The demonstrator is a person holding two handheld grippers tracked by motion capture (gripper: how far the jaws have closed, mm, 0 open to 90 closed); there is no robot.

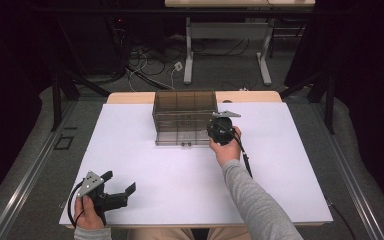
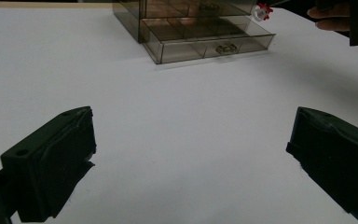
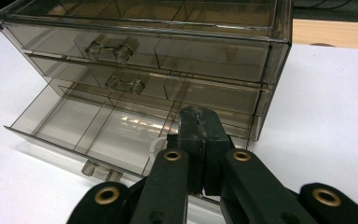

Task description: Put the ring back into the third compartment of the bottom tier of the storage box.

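Centrally, toward the table's far edge, a smoked-transparent drawer cabinet (image 1: 184, 117) stands on the white table (image 1: 145, 170). It has three tiers; the bottom drawer (image 3: 102, 133) is pulled out and its dividers mark off compartments that look empty where visible. The two upper drawers are pushed in, and their contents cannot be made out. No readable writing or brand shows.

Right gripper (image 1: 220, 130): over the open drawer's right end, jaws pressed together; whether they pinch anything cannot be told. In the left gripper view, a small red-and-white object (image 2: 261, 12) sits at that spot.

Left gripper (image 1: 115, 192): near the table's front-left corner, well apart from the cabinet, jaws spread wide, holding nothing.
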